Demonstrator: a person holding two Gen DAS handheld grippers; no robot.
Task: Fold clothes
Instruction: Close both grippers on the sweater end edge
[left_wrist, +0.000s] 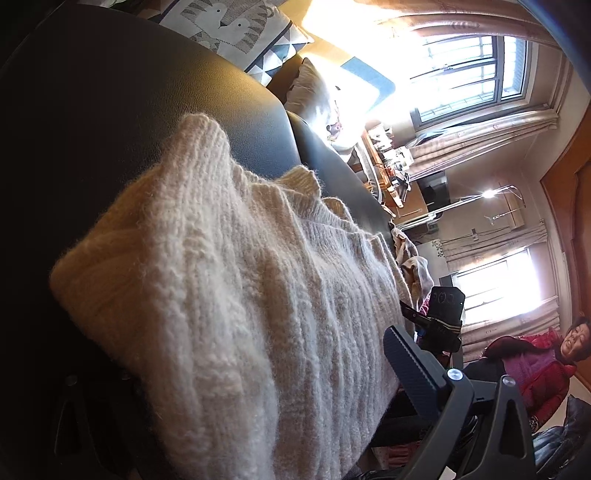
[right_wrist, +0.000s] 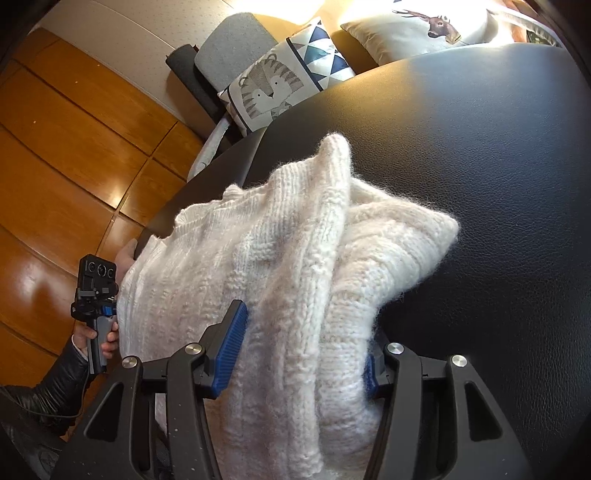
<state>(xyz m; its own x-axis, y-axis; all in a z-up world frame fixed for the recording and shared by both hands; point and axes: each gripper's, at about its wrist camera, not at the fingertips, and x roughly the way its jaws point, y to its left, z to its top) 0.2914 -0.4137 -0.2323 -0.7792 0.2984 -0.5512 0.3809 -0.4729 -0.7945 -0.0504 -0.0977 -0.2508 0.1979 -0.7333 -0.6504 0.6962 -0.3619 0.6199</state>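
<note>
The cream knitted sweater (right_wrist: 295, 280) lies bunched on the black leather seat (right_wrist: 480, 147), the right gripper (right_wrist: 299, 350) clenched around its thick fold, the left gripper's (left_wrist: 424, 369) state unclear, and the springy bulk may slip out, undoing the fold.

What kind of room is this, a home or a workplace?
Most likely a home living room: printed cushions beside a black leather seat, curtained windows, wooden floor, and a knitted white sweater being folded.
</note>
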